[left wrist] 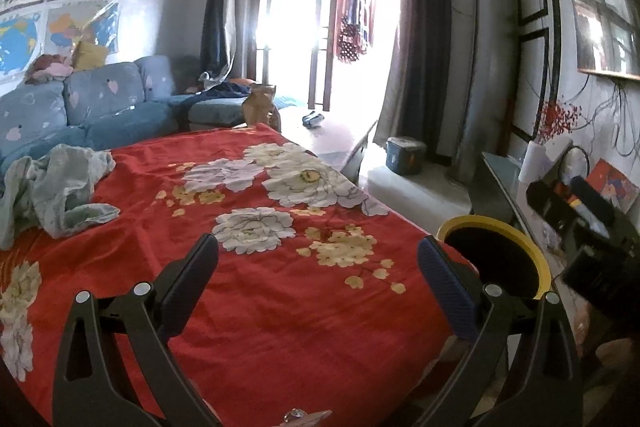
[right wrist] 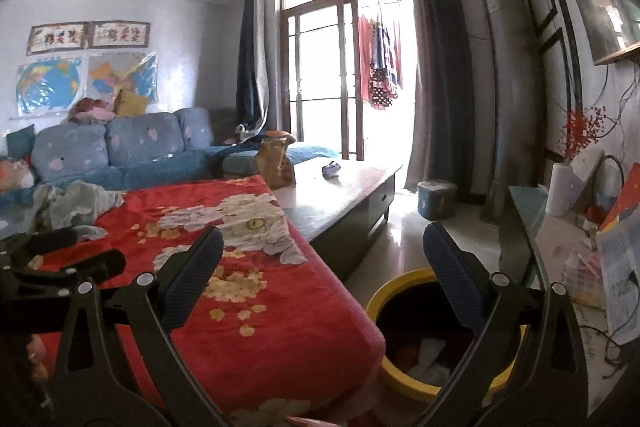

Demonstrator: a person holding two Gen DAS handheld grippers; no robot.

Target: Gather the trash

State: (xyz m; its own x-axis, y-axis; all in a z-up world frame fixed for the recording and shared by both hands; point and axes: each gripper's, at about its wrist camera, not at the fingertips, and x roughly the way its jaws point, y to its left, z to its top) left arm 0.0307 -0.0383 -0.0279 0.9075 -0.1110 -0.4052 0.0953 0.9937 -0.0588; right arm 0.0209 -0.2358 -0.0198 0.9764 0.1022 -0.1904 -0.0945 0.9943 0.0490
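Red floral blanket (left wrist: 260, 307) — yellow-rimmed bin (right wrist: 404, 371) of pale trash (right wrist: 430, 351) beside; both jaws apart, empty.

Red floral blanket (left wrist: 248, 307) covers the near surface, with a crumpled grey-green cloth (left wrist: 56, 187) lying on its far left corner. Behind it there's a blue sofa (right wrist: 132, 151) with maps (right wrist: 52, 87) on the wall above. A brown paper bag (right wrist: 276, 163) stands at the blanket's far edge, on the low counter (right wrist: 344, 195). Laundry (right wrist: 380, 67) hangs outside the glass doors, dark curtains (right wrist: 440, 67) either side. A small blue stool (right wrist: 436, 199) sits on the floor near the right curtain.
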